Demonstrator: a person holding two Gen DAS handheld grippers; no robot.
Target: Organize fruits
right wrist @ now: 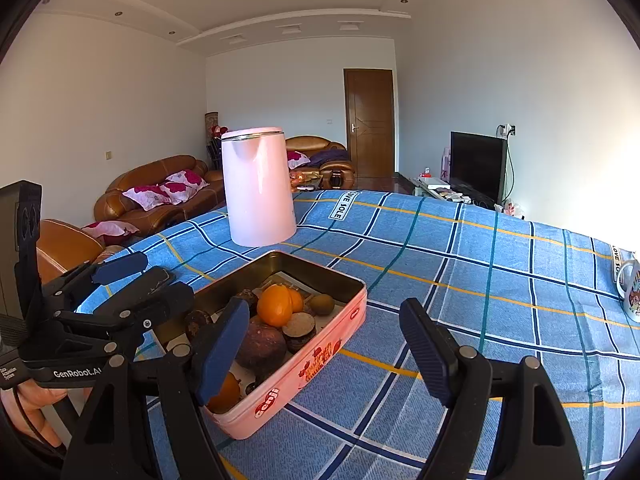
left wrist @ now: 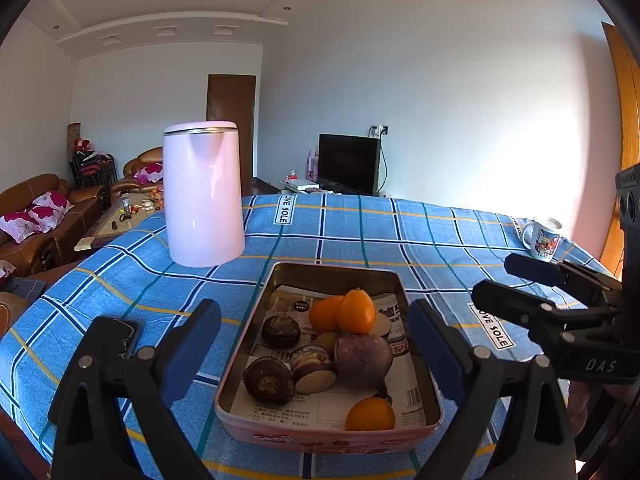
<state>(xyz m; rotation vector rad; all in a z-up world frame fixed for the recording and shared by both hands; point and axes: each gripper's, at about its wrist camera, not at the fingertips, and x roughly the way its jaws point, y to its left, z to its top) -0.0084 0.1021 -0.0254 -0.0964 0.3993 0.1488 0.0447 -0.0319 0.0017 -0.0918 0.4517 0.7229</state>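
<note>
Left wrist view: left gripper [left wrist: 314, 344] spread wide, nothing between the pads, hovering over the near end of the tin [left wrist: 240, 360] on the blue checked cloth [left wrist: 440, 240]. All fruit visible lies inside the tin: three oranges, two at the far end [left wrist: 352, 312] and one near [left wrist: 370, 414], a purple fruit [left wrist: 362, 356], several brown chestnut-like pieces [left wrist: 268, 380]. Kettle [left wrist: 204, 196] stands behind the tin, mug [left wrist: 544, 238] far right. Right gripper [left wrist: 516, 292] at right, also empty.

Right wrist view: right gripper [right wrist: 324, 348] wide and empty, over the cloth just beside the tin's right wall [right wrist: 320, 356]. No loose fruit seen on the cloth.

Judgement: this fits fruit gathered in, or fruit awaiting sorting out. For any pick: come straight down, pads either side of one piece, clear of the tin wall; round fruit rolls.
</note>
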